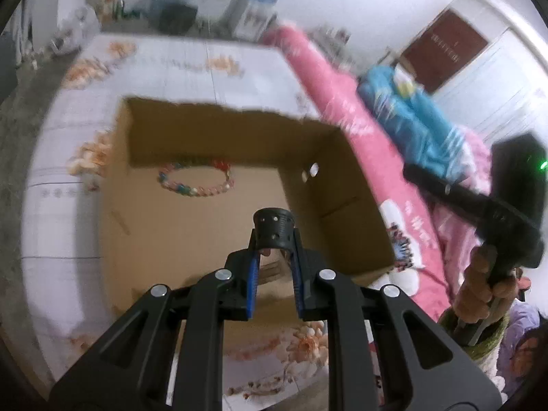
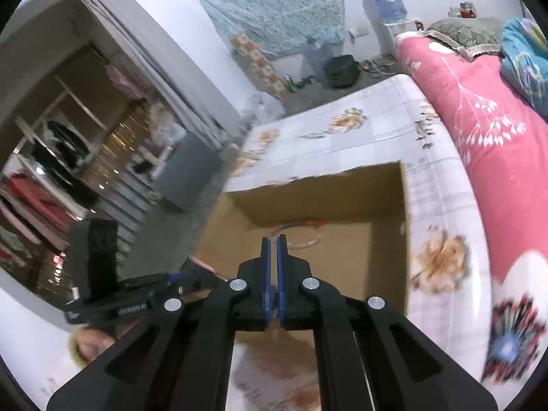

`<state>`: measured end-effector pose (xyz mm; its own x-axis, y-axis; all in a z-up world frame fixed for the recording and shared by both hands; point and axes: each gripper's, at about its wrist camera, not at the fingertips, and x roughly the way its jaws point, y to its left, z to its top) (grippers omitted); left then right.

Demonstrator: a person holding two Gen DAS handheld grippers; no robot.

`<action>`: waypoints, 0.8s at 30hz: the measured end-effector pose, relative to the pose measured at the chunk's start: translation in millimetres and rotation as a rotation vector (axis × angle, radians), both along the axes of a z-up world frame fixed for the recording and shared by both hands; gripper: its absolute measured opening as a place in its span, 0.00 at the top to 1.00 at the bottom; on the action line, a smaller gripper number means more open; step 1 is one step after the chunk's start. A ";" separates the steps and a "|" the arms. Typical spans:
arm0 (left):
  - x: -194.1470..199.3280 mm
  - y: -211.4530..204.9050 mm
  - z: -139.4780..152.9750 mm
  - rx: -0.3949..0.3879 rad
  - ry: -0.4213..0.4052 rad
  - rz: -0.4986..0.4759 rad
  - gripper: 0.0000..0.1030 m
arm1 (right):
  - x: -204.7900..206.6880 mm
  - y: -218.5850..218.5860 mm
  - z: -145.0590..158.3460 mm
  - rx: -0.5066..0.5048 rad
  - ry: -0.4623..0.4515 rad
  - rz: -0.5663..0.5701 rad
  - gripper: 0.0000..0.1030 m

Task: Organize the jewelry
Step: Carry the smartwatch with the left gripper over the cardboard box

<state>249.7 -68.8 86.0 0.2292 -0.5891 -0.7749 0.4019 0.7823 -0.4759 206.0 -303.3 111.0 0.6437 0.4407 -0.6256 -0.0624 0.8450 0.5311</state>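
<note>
My left gripper (image 1: 275, 243) is shut on a black perforated cuff (image 1: 274, 226), which stands upright between the fingertips above the open cardboard box (image 1: 308, 130). A beaded bracelet (image 1: 197, 181) in pink, white and blue lies on the box floor by the far wall. In the right wrist view, my right gripper (image 2: 273, 243) is shut, with nothing clearly between its pads, and hangs over the same box (image 2: 308, 198). Blurred beaded jewelry (image 2: 301, 227) lies near that box's far wall. The left gripper's body (image 2: 113, 304) shows at the lower left.
The box sits on a bed with a white floral sheet (image 1: 178, 65). A rolled pink quilt (image 2: 479, 130) and blue bedding (image 1: 411, 116) lie along the right. A hand (image 1: 479, 287) holds the other gripper's handle. A water dispenser (image 2: 385, 0) and open wardrobe shelves (image 2: 68, 137) stand beyond the bed.
</note>
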 end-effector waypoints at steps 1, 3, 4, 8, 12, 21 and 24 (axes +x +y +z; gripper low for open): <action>10.4 -10.9 -10.8 0.034 0.026 0.004 0.85 | 9.6 -0.3 -0.5 -0.013 0.006 0.003 0.96; 28.9 -25.9 -26.7 0.089 0.033 0.020 0.85 | 34.1 -3.8 -10.4 -0.046 0.029 0.001 0.96; 35.4 -29.6 -31.4 0.094 0.041 0.020 0.85 | 40.9 -5.5 -13.8 -0.051 0.036 -0.001 0.96; 49.4 -38.6 -37.7 0.084 0.080 0.027 0.85 | 49.7 -16.1 -23.2 -0.032 0.028 0.017 0.96; 47.7 -45.0 -18.0 0.049 0.059 0.004 0.85 | 41.7 -30.9 -26.4 -0.001 0.001 0.039 0.96; 58.9 -114.5 37.4 -0.086 -0.050 -0.073 0.85 | 21.7 -84.8 -22.9 0.099 -0.080 -0.049 0.96; 69.5 -129.9 23.9 -0.048 -0.045 -0.067 0.83 | 16.8 -97.3 -27.6 0.097 -0.082 -0.074 0.96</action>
<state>319.1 -198.7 109.8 0.2221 -0.6409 -0.7348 0.4749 0.7293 -0.4926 222.9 -400.6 83.4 0.7241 0.4457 -0.5263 -0.0480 0.7938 0.6062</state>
